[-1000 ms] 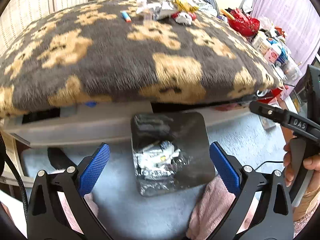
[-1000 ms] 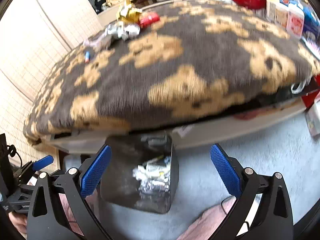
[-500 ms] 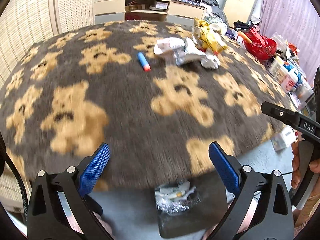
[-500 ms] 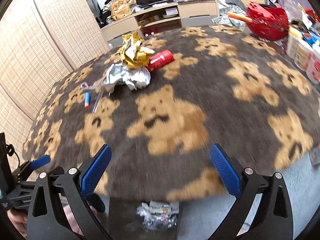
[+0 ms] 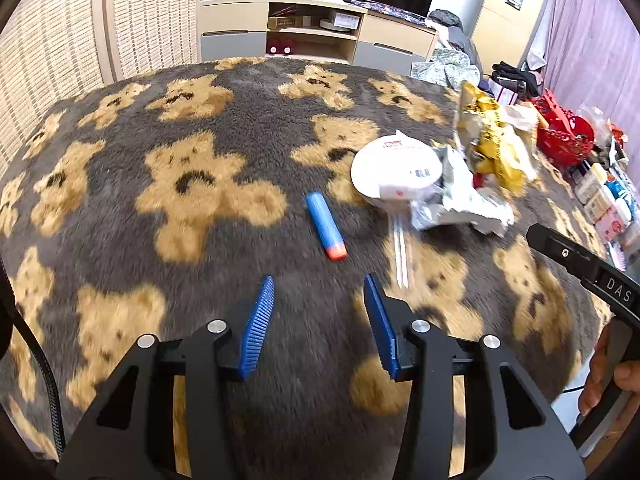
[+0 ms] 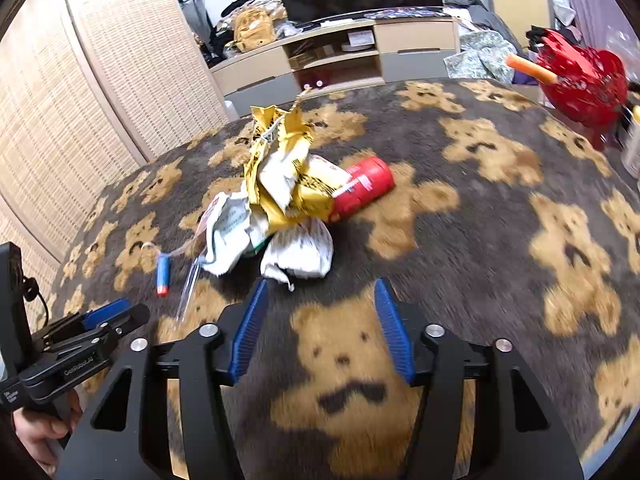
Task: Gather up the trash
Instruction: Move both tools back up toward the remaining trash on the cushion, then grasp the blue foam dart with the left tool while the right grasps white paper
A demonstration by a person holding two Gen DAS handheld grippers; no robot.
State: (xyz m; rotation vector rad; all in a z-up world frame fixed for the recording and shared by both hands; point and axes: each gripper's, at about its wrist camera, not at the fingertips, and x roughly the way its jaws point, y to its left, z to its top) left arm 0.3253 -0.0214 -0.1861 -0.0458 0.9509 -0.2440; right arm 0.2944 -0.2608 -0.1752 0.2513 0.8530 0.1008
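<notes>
A heap of trash lies on the bear-patterned blanket (image 5: pixel 120 208): a yellow crumpled bag (image 6: pixel 284 172), a red can (image 6: pixel 362 190), white crumpled wrappers (image 6: pixel 298 252) and a round white lid (image 5: pixel 396 170). A blue foam dart with an orange tip (image 5: pixel 325 226) and a clear straw (image 5: pixel 401 254) lie beside the heap. My left gripper (image 5: pixel 319 282) hovers just short of the dart, its jaws closing with nothing between them. My right gripper (image 6: pixel 320 286) hovers just short of the white wrapper, jaws also closing on nothing.
A red basket (image 6: pixel 580 80) and bottles stand at the blanket's right edge. Behind it are a low cabinet (image 5: pixel 312 36) with shelves and woven screens (image 6: pixel 100 92). The other handheld gripper (image 5: pixel 592 276) shows at each view's side, with a hand (image 6: pixel 40 432) on it.
Both grippers have swept from the bin on the floor up over the blanket toward the trash heap. Both pairs of jaws have narrowed from wide open to about half.
</notes>
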